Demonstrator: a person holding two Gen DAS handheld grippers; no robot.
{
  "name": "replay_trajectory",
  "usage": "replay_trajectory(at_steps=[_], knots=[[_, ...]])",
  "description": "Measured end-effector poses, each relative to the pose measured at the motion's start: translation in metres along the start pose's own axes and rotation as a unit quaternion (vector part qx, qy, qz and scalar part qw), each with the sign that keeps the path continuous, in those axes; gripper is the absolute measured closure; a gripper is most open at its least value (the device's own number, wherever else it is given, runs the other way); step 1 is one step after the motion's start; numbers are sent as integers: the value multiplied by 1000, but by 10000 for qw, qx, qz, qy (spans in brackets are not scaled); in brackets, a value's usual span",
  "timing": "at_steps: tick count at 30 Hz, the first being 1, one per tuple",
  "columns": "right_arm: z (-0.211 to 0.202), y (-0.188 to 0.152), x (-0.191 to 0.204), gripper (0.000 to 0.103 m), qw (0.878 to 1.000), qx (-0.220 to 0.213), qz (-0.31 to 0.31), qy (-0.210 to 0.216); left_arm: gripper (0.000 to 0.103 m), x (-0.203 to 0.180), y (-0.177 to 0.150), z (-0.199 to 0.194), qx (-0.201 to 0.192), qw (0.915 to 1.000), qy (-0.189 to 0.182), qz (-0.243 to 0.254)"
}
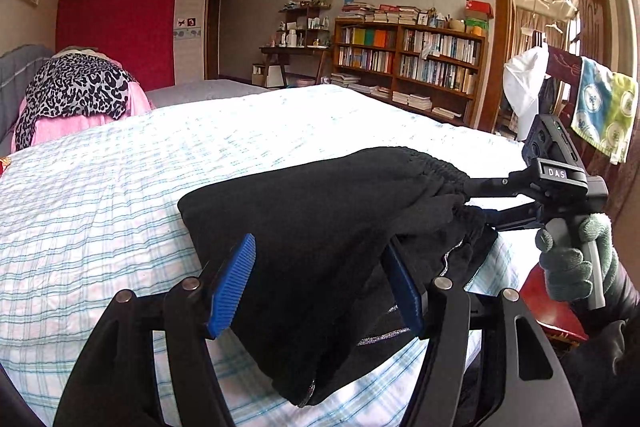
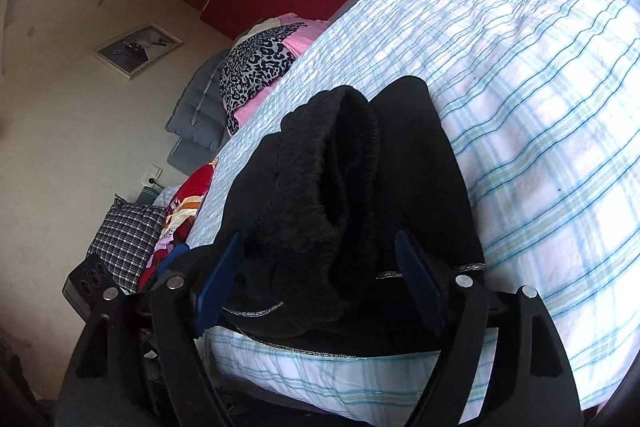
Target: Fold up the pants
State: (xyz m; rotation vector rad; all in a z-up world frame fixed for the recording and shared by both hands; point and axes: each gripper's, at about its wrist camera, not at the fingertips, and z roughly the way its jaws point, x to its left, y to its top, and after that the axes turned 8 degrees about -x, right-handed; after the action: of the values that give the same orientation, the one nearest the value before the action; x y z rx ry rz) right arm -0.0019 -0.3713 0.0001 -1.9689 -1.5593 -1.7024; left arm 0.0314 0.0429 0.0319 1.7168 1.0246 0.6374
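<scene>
Your black fleece-lined pants [image 1: 320, 227] lie folded into a thick bundle at the near edge of the bed [image 1: 120, 187], on its white sheet checked in pale blue and green. The gathered elastic waistband sits at the right end of the bundle, on the side of your right hand.

Your left tongs [image 1: 320, 283] stand apart, their blue ribbed pads on either side of the near part of the bundle; from the left wrist view you cannot tell whether the pads press the cloth or merely flank it.

Your right tongs [image 2: 320, 279] are spread wide, with the fuzzy waistband end of the pants between the pads and a visible gap at each pad, so the cloth lies free. In the left wrist view the right tool reaches in from the right, its black fingers at the waistband, and your gloved right hand [image 1: 576, 259] grips its handle.

Far left on the bed lies a leopard-print cloth [image 1: 76, 87] over pink bedding. A wooden bookcase [image 1: 408, 55] full of books stands against the far wall.
</scene>
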Motion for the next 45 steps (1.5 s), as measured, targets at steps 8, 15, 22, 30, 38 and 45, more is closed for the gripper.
replay_trajectory(at_steps=[8, 15, 22, 30, 38, 45], knots=[[10, 4, 6, 19, 9992, -46, 390, 48, 39, -10, -16, 13, 283, 9989, -304, 212], [6, 5, 7, 40, 9983, -114, 468, -313, 39, -22, -37, 18, 450, 9962, -356, 648], [-4, 4, 49, 79, 9910, -692, -804, -821, 39, -18, -37, 17, 431, 9973, -397, 453], [-35, 21, 60, 88, 9789, -1249, -1311, -944, 39, -40, -22, 28, 322, 9953, -805, 436], [-18, -5, -8, 76, 9976, -175, -240, -626, 37, -43, -46, 38, 738, 9905, -741, 891], [-10, -8, -2, 48, 9998, 44, 4, -178, 37, -36, -44, 32, 708, 9917, -632, 863]])
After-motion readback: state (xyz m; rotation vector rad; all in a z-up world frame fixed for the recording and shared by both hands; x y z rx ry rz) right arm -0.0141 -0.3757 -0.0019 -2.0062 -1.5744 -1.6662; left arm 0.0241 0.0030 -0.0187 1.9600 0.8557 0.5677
